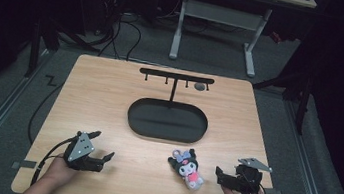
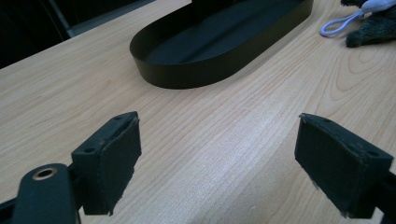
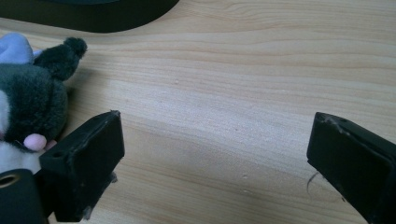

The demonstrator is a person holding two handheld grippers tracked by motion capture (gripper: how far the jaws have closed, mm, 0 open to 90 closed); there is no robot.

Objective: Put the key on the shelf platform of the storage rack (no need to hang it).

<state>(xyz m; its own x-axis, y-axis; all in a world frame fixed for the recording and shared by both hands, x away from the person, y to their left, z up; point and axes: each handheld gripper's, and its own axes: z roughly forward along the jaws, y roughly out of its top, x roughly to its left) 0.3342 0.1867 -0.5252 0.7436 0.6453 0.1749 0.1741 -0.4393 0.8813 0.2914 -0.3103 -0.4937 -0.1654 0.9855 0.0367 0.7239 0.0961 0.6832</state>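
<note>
we were at the very start of the pick: both tools rested low on the bench [image 1: 109, 99], neither holding anything. the left tool [image 1: 100, 158] had its jaws spread wide over bare wood, and the right tool [image 1: 220, 176] was just as wide open, its pads [image 3: 84, 158] apart with nothing between them.

the plush toy [image 1: 188, 168], dark-hooded with a pink body, lay flat on the bench just to the left of the right tool, near but not touching so far as we could tell; in the right gripper view its fur [image 3: 32, 100] sat right beside the left pad. from the left tool it lay off to the right, and its pale hanging loop [image 2: 337, 25] showed ahead and to the right there. the black oval tray [image 1: 167, 120] with its hook stand [image 1: 176, 77] stood ahead of both tools, between them.

we judged the next move to be the right tool's: swing left until the toy sat between the pads, then close on the soft body. the loop looked meant for a hook, so a grip that left it free seemed wise.
</note>
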